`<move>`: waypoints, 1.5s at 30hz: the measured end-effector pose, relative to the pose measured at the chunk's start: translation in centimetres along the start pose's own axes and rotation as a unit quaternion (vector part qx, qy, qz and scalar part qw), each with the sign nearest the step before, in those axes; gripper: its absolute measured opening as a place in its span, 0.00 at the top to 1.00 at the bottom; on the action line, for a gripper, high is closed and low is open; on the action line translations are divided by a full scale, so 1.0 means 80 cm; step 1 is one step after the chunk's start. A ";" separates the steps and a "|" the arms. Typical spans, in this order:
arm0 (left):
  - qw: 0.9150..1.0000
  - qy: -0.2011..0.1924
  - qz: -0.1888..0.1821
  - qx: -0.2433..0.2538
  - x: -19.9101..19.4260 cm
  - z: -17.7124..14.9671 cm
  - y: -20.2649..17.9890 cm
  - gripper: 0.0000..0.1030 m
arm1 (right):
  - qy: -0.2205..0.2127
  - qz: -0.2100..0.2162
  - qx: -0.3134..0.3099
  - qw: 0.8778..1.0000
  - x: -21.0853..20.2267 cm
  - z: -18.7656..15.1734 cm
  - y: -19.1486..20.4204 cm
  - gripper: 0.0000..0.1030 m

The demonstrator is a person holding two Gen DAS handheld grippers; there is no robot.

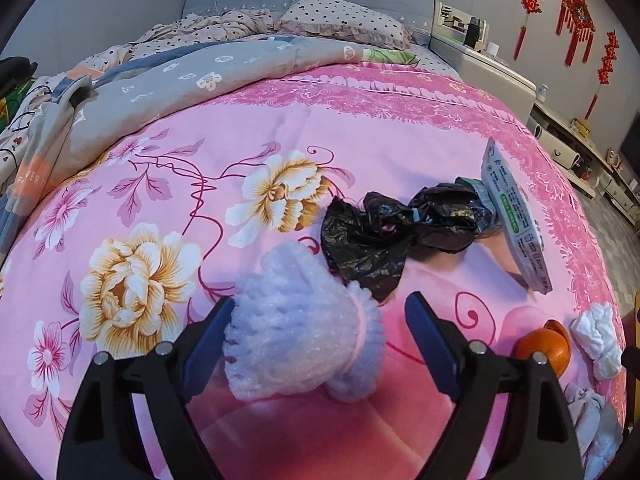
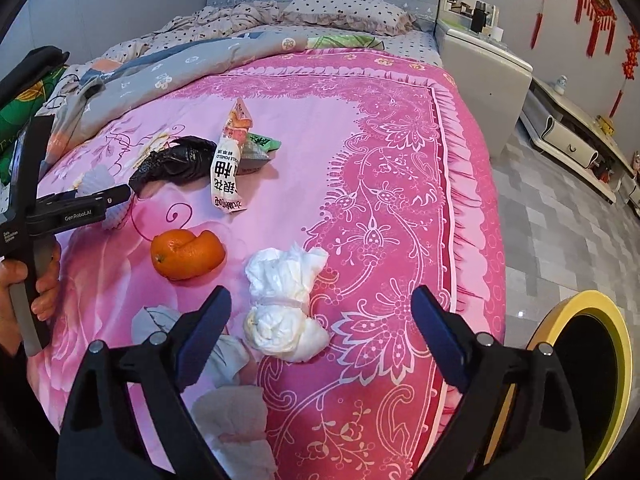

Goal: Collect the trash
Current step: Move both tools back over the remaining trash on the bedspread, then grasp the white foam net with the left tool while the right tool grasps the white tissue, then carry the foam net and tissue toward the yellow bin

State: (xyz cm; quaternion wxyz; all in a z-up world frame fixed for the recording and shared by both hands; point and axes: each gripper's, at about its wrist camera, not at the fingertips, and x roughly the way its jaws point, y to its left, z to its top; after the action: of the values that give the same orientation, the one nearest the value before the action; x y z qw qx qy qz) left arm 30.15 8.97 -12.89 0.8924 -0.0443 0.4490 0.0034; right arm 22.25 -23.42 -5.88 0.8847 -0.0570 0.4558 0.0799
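Two grippers hang over my pink bed (image 2: 360, 128). My left gripper (image 1: 320, 308) has its fingers apart around a foam net (image 1: 296, 320), not squeezing it. My right gripper (image 2: 322, 300) is wide apart above a white wad (image 2: 284, 296), beside an orange peel (image 2: 186, 254).

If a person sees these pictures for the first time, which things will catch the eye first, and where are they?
First comes the bright pink floral bedspread that fills both views, with trash scattered on it. The orange peel stands out near the bed's foot, beside a knotted white wad between the open fingers of the right claw. In the left wrist view, a white foam fruit net lies between the open left claw, with a crumpled black plastic bag behind it.
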 end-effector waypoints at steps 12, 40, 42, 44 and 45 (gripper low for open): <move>1.000 -0.004 -0.017 0.018 0.008 -0.004 -0.015 0.44 | 0.030 0.018 -0.007 0.999 0.037 -0.001 0.010 0.38; 0.998 -0.049 -0.022 0.031 -0.094 -0.012 -0.029 0.50 | -0.026 0.043 -0.026 0.998 -0.077 -0.008 0.026 0.73; 0.998 -0.049 -0.023 0.035 -0.103 -0.019 -0.037 0.50 | -0.024 0.044 -0.020 0.999 -0.085 -0.014 0.022 0.73; 0.998 -0.051 -0.024 0.042 -0.112 -0.026 -0.047 0.50 | -0.018 0.046 -0.010 0.999 -0.093 -0.021 0.014 0.73; 0.997 -0.052 -0.023 0.048 -0.117 -0.029 -0.054 0.50 | -0.015 0.046 -0.006 0.999 -0.097 -0.025 0.011 0.73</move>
State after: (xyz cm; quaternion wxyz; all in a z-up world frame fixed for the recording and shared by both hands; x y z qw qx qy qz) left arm 22.91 4.83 -6.46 0.9154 -0.0116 0.4008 -0.0366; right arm 16.10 -23.62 -0.72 0.8865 -0.0402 0.4439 0.1243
